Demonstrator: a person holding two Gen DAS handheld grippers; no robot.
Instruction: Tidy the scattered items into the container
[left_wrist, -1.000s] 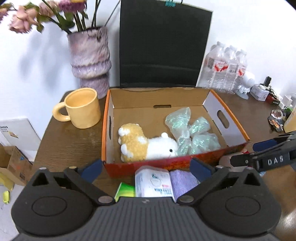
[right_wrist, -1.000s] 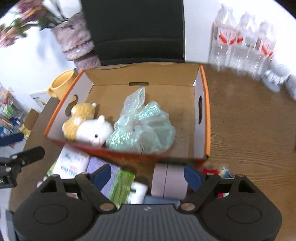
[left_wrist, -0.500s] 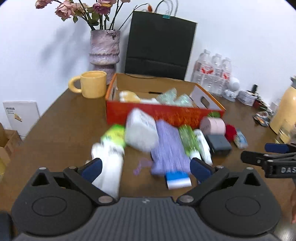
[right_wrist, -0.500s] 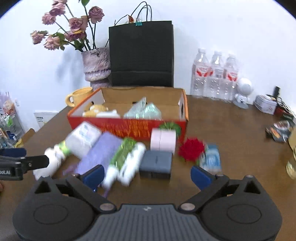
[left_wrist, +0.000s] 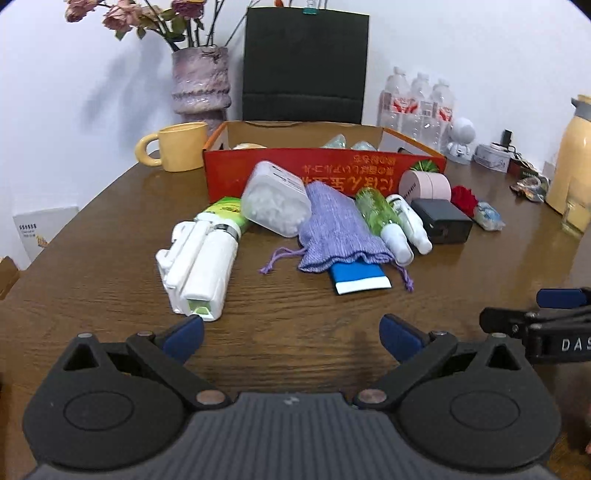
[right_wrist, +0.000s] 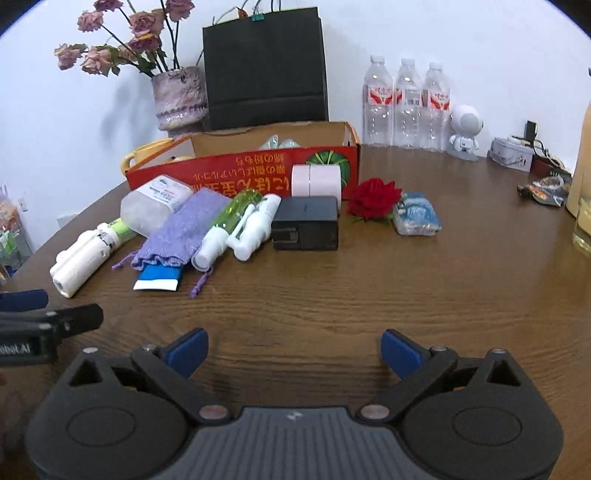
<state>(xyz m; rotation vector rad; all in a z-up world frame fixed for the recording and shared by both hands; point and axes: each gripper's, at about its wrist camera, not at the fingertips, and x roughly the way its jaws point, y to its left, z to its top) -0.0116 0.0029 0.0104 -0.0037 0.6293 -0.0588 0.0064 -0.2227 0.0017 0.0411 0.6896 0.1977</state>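
Observation:
An orange cardboard box (left_wrist: 321, 168) (right_wrist: 243, 166) stands at the back of the brown table, with a plush toy and green bags inside. In front of it lie a white folded device (left_wrist: 199, 266) (right_wrist: 79, 260), a clear tub (left_wrist: 277, 199), a purple drawstring pouch (left_wrist: 334, 227) (right_wrist: 184, 230) over a blue tube, a green spray bottle (left_wrist: 380, 214), a white bottle (right_wrist: 255, 225), a black charger (right_wrist: 306, 223), a pink roll (right_wrist: 316, 181), a red rose (right_wrist: 375, 197) and a blue packet (right_wrist: 417, 214). My left gripper (left_wrist: 291, 332) and right gripper (right_wrist: 293, 349) hover open and empty near the front edge.
A yellow mug (left_wrist: 177, 147), a purple vase with flowers (left_wrist: 201, 81), a black paper bag (right_wrist: 264, 70) and three water bottles (right_wrist: 406, 105) stand behind the box. A small white robot figure (right_wrist: 465, 133) and clutter sit at the back right, a yellow jug (left_wrist: 572, 158) far right.
Both grippers pulled back from above the box and sank toward the table's front edge. The scattered items now lie ahead of them. The right jaws opened wider.

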